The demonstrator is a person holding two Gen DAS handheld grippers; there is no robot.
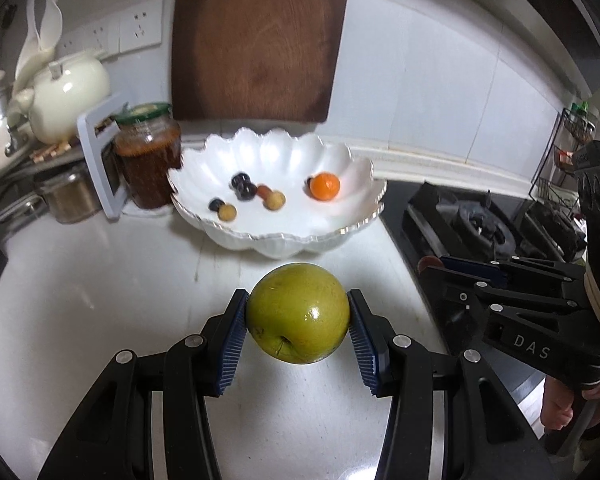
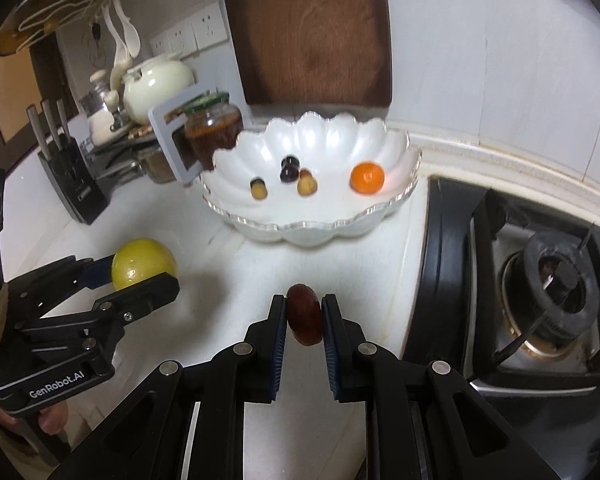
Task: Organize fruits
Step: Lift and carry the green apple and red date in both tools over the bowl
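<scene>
My left gripper (image 1: 298, 314) is shut on a green apple (image 1: 298, 314) and holds it above the white counter, short of the bowl; it also shows in the right wrist view (image 2: 140, 270). My right gripper (image 2: 304, 314) is shut on a small dark red fruit (image 2: 304, 314), also above the counter. The white scalloped bowl (image 1: 340, 236) stands ahead by the wall and holds an orange (image 1: 325, 186), dark grapes (image 1: 242, 186) and small tan fruits (image 1: 275, 200). The bowl also shows in the right wrist view (image 2: 320, 232).
A dark wooden cutting board (image 1: 256, 40) leans on the wall behind the bowl. A jar (image 1: 148, 156), a white teapot (image 1: 66, 96) and a knife block (image 2: 72, 184) stand to the left. A black gas stove (image 2: 540, 292) lies to the right.
</scene>
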